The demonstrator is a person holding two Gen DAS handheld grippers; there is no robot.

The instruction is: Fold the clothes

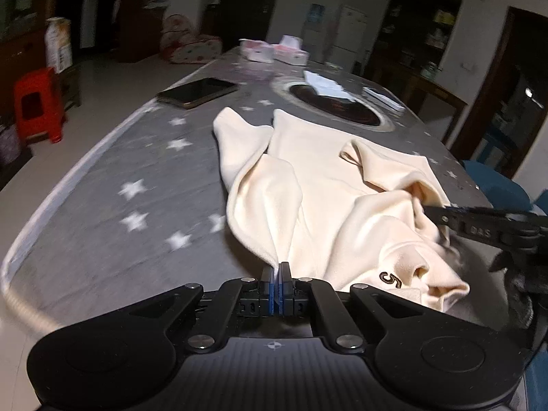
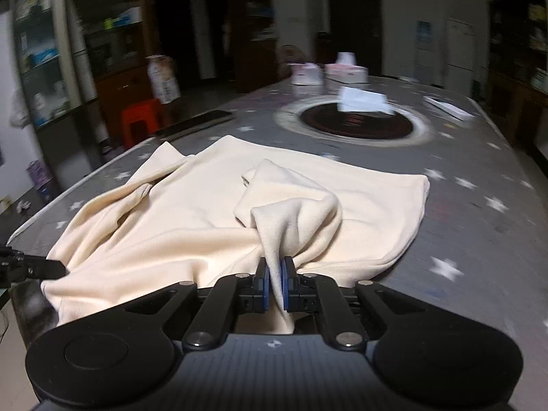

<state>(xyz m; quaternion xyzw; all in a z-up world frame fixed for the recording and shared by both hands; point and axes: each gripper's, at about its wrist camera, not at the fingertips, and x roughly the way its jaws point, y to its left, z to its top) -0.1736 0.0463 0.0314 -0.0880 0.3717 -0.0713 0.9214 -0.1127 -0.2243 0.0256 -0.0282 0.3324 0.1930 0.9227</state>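
On the grey star-patterned tabletop (image 1: 102,178), seen from the left wrist, a cream garment (image 1: 328,185) lies rumpled in the middle, a dark "5" at its near right edge. The left gripper (image 1: 277,286) is pressed together on a thin fold of the garment's near edge. The right gripper (image 1: 441,215) reaches in from the right, its tip in the cloth. A phone (image 1: 198,91) lies far left.

From the right wrist, the right gripper (image 2: 275,282) pinches a raised bunch of the cream garment (image 2: 191,212). The left gripper (image 2: 51,269) touches the garment's near left edge.
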